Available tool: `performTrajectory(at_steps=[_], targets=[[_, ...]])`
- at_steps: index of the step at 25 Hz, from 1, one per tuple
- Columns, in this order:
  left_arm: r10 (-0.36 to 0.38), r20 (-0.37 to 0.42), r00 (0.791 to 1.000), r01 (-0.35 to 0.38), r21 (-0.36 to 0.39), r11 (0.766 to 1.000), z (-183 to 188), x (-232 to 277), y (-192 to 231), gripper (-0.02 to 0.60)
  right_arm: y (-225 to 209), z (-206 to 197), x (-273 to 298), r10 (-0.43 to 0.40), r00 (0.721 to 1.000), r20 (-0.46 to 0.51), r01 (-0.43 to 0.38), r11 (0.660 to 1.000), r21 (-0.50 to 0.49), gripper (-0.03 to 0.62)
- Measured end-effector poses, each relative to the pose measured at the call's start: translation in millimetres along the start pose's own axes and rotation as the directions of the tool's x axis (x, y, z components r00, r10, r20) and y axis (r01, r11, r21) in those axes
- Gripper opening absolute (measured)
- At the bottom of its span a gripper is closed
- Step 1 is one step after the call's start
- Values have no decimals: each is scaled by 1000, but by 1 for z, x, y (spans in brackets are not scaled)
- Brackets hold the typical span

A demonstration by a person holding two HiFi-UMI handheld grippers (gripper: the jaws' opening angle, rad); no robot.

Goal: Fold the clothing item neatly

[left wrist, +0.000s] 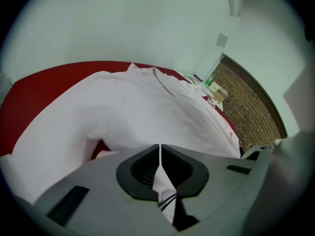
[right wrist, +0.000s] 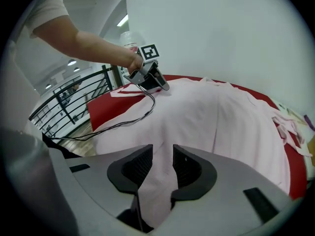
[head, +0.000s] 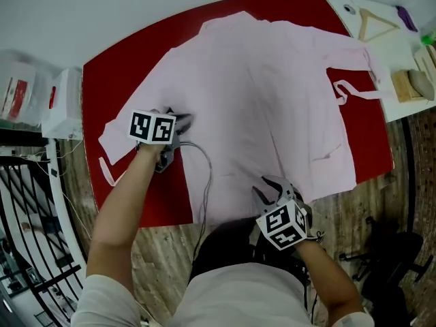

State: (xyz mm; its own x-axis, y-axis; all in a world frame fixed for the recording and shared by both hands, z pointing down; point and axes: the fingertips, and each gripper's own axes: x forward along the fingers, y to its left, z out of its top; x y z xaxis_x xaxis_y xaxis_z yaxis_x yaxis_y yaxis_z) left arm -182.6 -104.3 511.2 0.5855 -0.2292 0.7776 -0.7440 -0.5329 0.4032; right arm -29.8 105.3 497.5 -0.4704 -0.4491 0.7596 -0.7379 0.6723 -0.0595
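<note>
pink shirt (head: 272, 87) on red table (head: 116, 87), left gripper (left wrist: 160, 154) pinching it, right gripper (right wrist: 162, 163) parted around fabric

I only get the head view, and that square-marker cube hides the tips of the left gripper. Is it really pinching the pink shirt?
Observer: Yes. In the left gripper view the left gripper is shut, with a thin fold of the pink shirt pinched between its jaws.
Operator: What about the other one, near the table's front edge? Is it squeezing too?
Observer: It does not look like it. In the right gripper view the right gripper has its jaws apart, and a strip of the shirt's cloth runs through the gap between them.
</note>
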Motion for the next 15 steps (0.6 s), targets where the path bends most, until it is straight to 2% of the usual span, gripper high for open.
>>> performTrajectory(at_steps=[2,5,10,15], targets=[[-2,-13,1000,2,-10,1000,-14,-10,7,6,9,4,10,15,1000,-14,-15,1000,-20,110],[-47,-50,998,47,-4,999,-36,-16,3,6,14,7,23,17,999,-32,-18,999,-31,110],[-76,-188,979,85,42,995,-83,-2,-9,5,13,7,34,15,998,-66,-18,999,-49,110],[-116,-194,974,104,-72,992,-94,-9,-2,3,5,2,36,-8,994,-105,3,999,-45,110]])
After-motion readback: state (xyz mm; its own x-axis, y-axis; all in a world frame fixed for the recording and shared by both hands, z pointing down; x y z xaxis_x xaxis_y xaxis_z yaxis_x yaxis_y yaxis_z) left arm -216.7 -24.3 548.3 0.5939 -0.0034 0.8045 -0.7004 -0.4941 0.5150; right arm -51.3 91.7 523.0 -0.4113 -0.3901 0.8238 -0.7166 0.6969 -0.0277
